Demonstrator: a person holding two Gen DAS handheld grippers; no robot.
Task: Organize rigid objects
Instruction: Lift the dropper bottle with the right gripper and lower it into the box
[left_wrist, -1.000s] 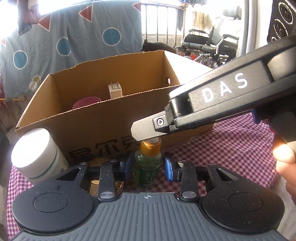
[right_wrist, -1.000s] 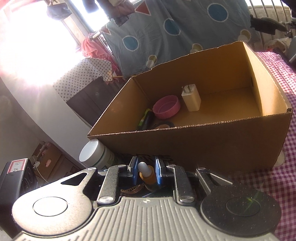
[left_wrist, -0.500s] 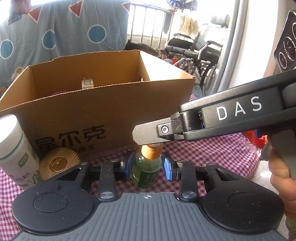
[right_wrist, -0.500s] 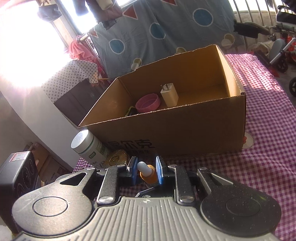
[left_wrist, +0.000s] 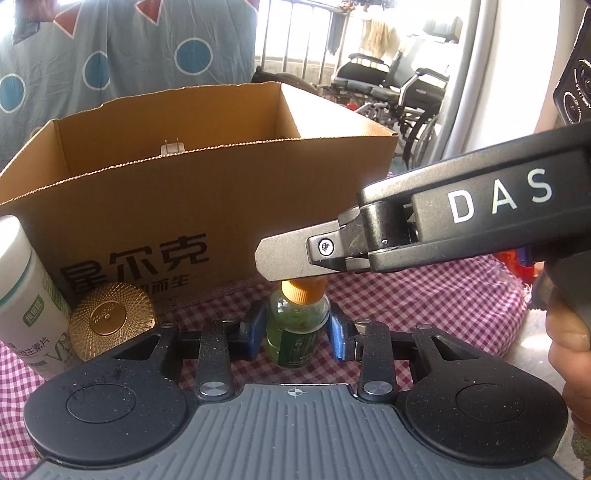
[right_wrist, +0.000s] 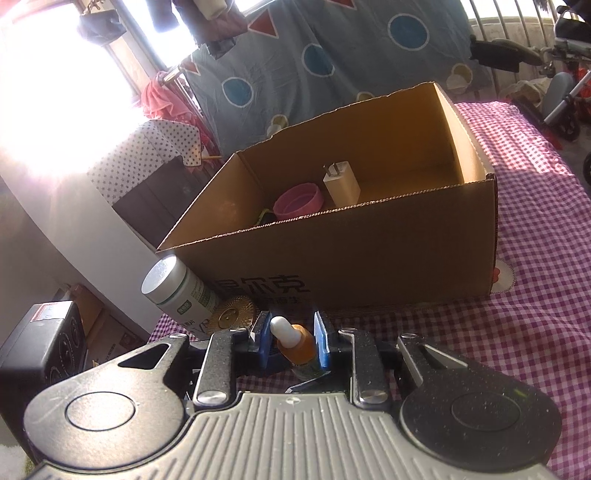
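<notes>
A table covered with a pink-and-white checked cloth (right_wrist: 535, 258) carries everything. An open brown cardboard box (right_wrist: 369, 266) with black printed characters on its front wall stands on the cloth. Just in front of the box, toward its left corner, stands a white bottle with a green label (left_wrist: 26, 295). Beside it lies a round gold patterned lid (left_wrist: 110, 321). To the right of that, a small green glass bottle with an orange cap (left_wrist: 297, 332) stands upright on the cloth.

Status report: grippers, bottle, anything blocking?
Left gripper and right gripper jaws just opening, dropper bottle between both. Bottle upright on checked cloth. Cardboard box directly ahead.
</notes>
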